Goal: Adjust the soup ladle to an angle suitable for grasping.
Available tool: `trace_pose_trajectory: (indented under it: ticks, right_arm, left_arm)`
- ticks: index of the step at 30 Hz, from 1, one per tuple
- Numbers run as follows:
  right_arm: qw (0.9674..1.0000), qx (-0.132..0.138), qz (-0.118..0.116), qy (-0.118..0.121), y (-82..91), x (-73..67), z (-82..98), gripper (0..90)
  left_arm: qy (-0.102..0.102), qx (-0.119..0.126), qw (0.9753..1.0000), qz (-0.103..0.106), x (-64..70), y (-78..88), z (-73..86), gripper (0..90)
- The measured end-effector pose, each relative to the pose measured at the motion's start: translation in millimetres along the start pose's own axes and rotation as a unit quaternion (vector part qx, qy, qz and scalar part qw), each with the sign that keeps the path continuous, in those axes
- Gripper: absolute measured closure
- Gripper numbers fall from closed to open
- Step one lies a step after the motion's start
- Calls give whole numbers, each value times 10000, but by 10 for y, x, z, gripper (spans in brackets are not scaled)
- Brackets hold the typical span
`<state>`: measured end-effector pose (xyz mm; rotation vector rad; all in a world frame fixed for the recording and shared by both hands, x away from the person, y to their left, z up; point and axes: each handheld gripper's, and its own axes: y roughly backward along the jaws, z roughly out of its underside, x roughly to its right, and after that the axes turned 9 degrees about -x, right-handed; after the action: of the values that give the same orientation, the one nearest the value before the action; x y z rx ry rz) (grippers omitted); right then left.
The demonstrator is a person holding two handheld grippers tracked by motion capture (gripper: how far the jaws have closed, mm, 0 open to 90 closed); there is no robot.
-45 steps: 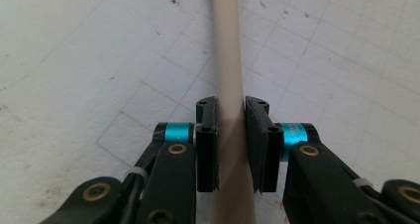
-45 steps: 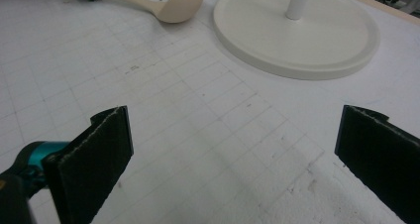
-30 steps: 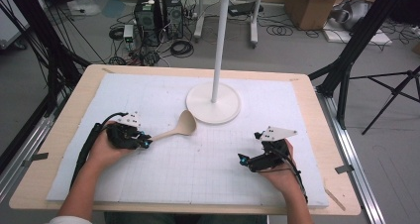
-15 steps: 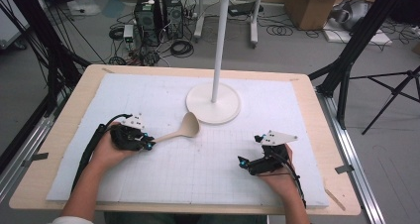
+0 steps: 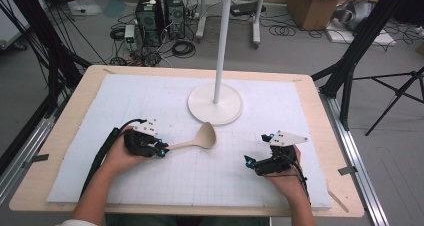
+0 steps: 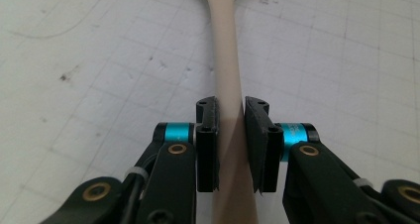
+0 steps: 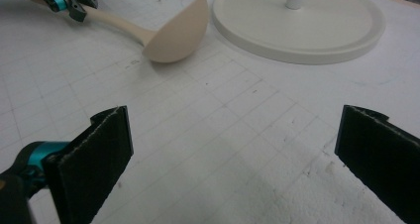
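A beige ladle lies across the white gridded mat, its bowl pointing toward the stand. My left gripper is shut on its handle. In the left gripper view the two black pads clamp the handle from both sides. The right gripper view shows the ladle's bowl tilted on its side, low over the mat, with the left gripper farther off. My right gripper sits at the front right of the mat, and its jaws stand wide open with nothing between them.
A white stand with a round base and a tall pole with hooks on top rises at the mat's far middle; the base lies just past the ladle bowl. The wooden table edge frames the mat.
My left gripper has carried the ladle to the right and a little toward the person. The right gripper has barely moved.
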<state>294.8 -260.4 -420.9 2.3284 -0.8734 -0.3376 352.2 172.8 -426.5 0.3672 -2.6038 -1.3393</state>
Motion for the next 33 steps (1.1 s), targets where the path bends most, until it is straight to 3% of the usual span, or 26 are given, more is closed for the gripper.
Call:
trace_pose_trajectory:
  ticks: [5,11,19,27,33]
  right_arm:
    - [10000,29,19,20,28,-9,-24,3]
    - [10000,48,26,47,50,0,-35,3]
    - [9999,85,55,66,92,4,-51,3]
    - [9999,24,42,92,86,-4,-56,3]
    - [9999,68,66,108,120,0,-61,3]
  left_arm:
    - [-44,27,10000,84,30,-64,-66,760]
    - [-281,-49,9994,197,85,-171,-266,760]
    - [-455,-123,9984,317,108,-340,-500,760]
    - [-747,-282,9955,508,182,-624,-850,759]
    - [-807,-323,9946,566,199,-692,-948,759]
